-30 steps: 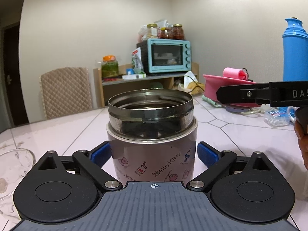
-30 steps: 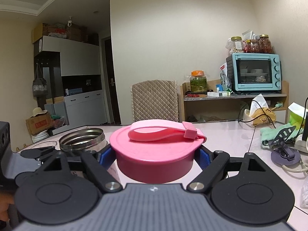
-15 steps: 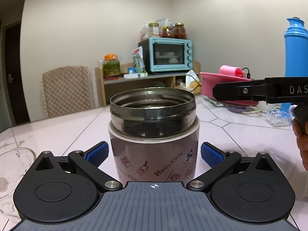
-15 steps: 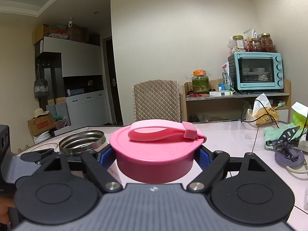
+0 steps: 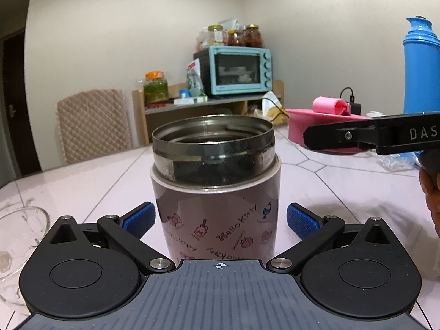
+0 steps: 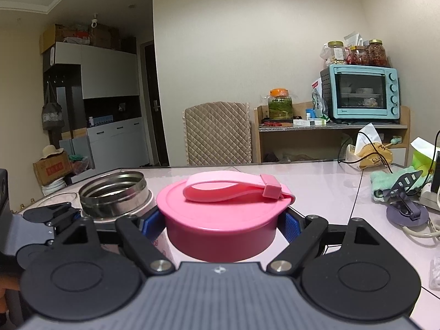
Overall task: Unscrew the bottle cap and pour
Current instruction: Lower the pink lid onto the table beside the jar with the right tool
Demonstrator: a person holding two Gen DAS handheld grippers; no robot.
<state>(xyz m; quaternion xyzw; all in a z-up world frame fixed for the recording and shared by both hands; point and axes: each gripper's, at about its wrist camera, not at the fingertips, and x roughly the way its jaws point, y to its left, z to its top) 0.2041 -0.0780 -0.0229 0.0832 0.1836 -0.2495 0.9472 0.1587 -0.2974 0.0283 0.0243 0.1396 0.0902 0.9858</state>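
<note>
An open pink Hello Kitty food jar (image 5: 217, 200) with a steel rim stands upright on the table between the fingers of my left gripper (image 5: 218, 217). The jaws are open, with a small gap on each side of the jar. My right gripper (image 6: 220, 221) is shut on the jar's pink cap (image 6: 222, 217), which has a strap handle, and holds it to the right of the jar (image 6: 115, 192). The cap (image 5: 324, 126) and the right gripper's arm (image 5: 371, 136) also show in the left wrist view.
A glass bowl (image 5: 19, 236) sits on the table at the left. A tall blue thermos (image 5: 422, 68) stands at the right. A phone stand (image 6: 407, 203), cables and a green cloth (image 6: 387, 184) lie at the far right. A chair (image 6: 217, 133) and an oven shelf (image 6: 360, 96) stand behind.
My left gripper's fingers have spread off the jar, from touching its sides to standing apart. The right gripper with the cap has stayed beside it.
</note>
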